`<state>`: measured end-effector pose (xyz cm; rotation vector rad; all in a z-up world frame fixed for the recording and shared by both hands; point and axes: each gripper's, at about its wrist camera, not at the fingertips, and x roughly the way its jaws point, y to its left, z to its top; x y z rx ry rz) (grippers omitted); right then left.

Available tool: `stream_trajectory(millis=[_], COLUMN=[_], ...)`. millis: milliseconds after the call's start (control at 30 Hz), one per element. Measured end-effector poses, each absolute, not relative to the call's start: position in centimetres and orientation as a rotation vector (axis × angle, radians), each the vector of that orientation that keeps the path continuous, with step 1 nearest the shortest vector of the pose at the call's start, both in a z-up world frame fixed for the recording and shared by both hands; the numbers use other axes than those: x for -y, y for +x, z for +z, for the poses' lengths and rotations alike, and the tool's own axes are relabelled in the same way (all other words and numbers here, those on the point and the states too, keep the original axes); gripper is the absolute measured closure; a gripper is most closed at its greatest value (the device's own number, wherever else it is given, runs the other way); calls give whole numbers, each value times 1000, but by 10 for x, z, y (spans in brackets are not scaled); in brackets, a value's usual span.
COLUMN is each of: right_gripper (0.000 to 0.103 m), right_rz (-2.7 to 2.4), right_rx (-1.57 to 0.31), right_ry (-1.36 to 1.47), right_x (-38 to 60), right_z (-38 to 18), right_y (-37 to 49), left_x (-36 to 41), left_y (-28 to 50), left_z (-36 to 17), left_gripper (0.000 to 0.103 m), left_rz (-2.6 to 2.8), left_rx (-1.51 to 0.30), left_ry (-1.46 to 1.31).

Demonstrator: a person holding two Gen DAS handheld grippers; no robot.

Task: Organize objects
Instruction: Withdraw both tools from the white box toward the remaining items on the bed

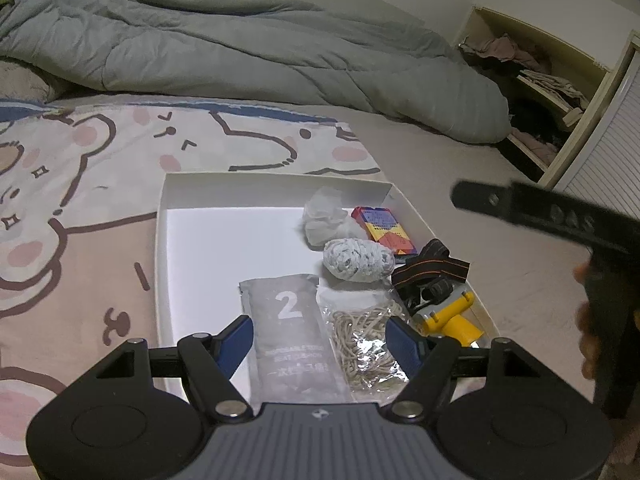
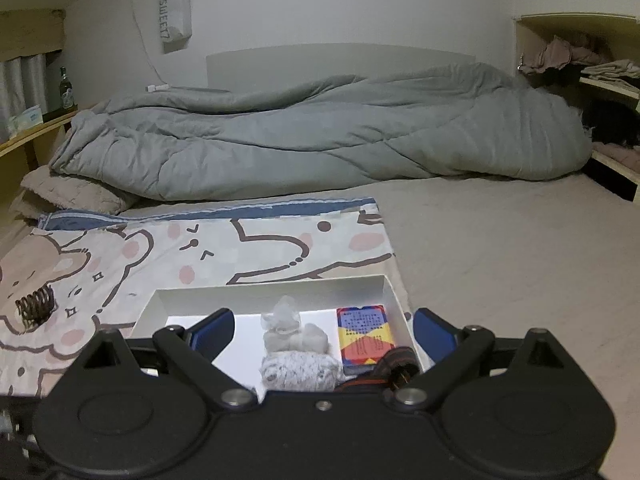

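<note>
White tray [image 1: 162, 240] lying on a bed, partly on a cartoon-bear blanket [image 1: 80, 184]; a rumpled grey duvet [image 1: 240, 56] fills the far side. The tray's contents crowd its right half. Along the right wall, from far to near: a red and yellow card box [image 1: 384, 228], a black strap with orange stitching [image 1: 432, 266] draped over the rim, and a yellow plastic tool [image 1: 452, 320]. Beside these lie a crumpled clear bag [image 1: 324, 216], a white-grey knitted bundle [image 1: 356, 260], a grey packet marked "2" [image 1: 292, 328] and a clear bag of rubber bands [image 1: 364, 344].

Left gripper [image 1: 320, 344]: jaws wide apart, hovering above the packet and the rubber-band bag, with nothing clamped. Right gripper [image 2: 322, 334]: jaws likewise wide and empty, hanging over the tray's near end. A brown coiled object [image 2: 36, 304], possibly a hair claw, sits on the blanket well left of the tray. In the left wrist view the right gripper's body crosses the right edge.
</note>
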<state>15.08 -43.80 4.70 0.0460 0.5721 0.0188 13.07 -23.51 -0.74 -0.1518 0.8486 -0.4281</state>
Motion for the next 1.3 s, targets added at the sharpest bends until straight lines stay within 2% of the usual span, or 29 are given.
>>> stream_trajectory(millis=[433, 567, 867, 1000, 1300], right_gripper=[6, 6, 4, 0, 0], right_rz=[0, -18, -60, -80, -94], right_rx=[-582, -580, -598, -607, -596], right_ry=[65, 70, 76, 74, 68], right_x=[430, 428, 427, 424, 418], right_z=[52, 51, 41, 36, 21], right_y=[96, 80, 50, 43, 38], left_x=[213, 205, 194, 189, 171], left_y=[117, 115, 101, 98, 94], left_z=[10, 11, 9, 8, 9], left_gripper=[29, 16, 1, 0, 0], left_rz=[-415, -406, -389, -391, -371], left_rx=[-821, -820, -784, -761, -721], left_ry=[-89, -72, -7, -2, 16])
